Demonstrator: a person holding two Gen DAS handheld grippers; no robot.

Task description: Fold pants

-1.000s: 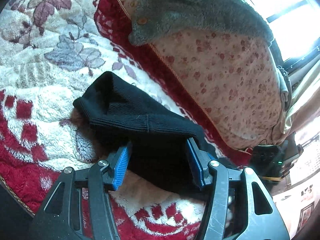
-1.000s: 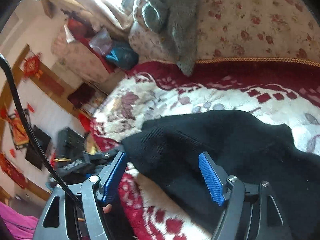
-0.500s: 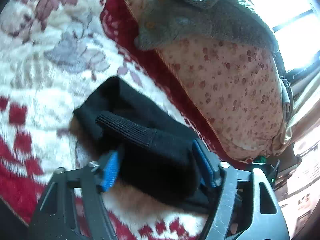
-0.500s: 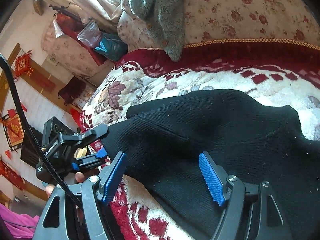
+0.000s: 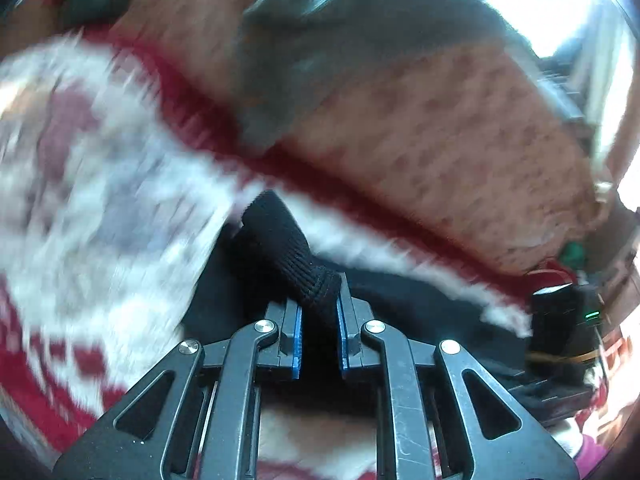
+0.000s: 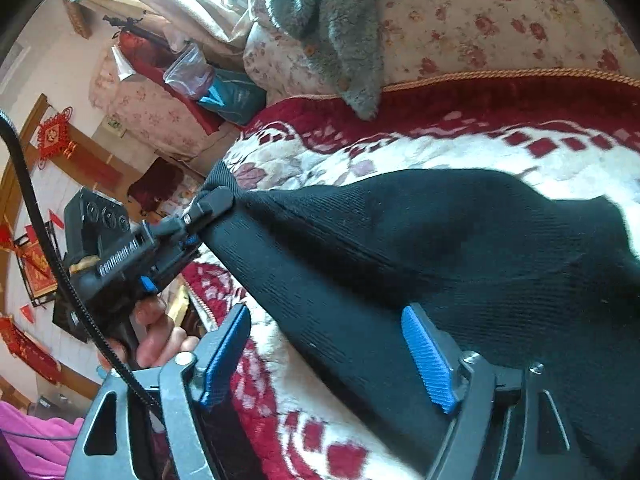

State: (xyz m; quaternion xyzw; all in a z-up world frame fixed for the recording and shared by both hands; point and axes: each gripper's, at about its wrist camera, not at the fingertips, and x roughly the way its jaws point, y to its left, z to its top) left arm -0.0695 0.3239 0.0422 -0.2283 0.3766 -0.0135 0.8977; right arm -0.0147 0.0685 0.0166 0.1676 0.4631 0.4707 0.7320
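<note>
The black ribbed knit pants [image 6: 420,248] lie spread across the plush red-and-white floral blanket [image 6: 360,152] on the bed, with one ribbed end reaching toward the bed's edge and the broad body of the cloth running off to the right of the right wrist view.

The left gripper [image 5: 319,312] has just been closing, and its blue pads now pinch a bunched roll of the pants' ribbed edge between them (the knit stands up out of the jaws like a thick cuff). In the right wrist view this same gripper [image 6: 218,200] shows at the far end of the garment, clamped on the corner of the fabric, with the person's hand [image 6: 160,340] around its handle.

The right gripper [image 6: 324,356] stands wide, its jaws having just opened a little further. A band of the black cloth passes between its blue pads, lying nearer the right-hand pad, and neither pad presses on it.

Beyond the blanket rises a cream floral-print bedding roll [image 6: 500,20], with a grey fleecy garment [image 6: 344,40] draped over it. The left wrist view is heavily blurred away from the gripper.
</note>
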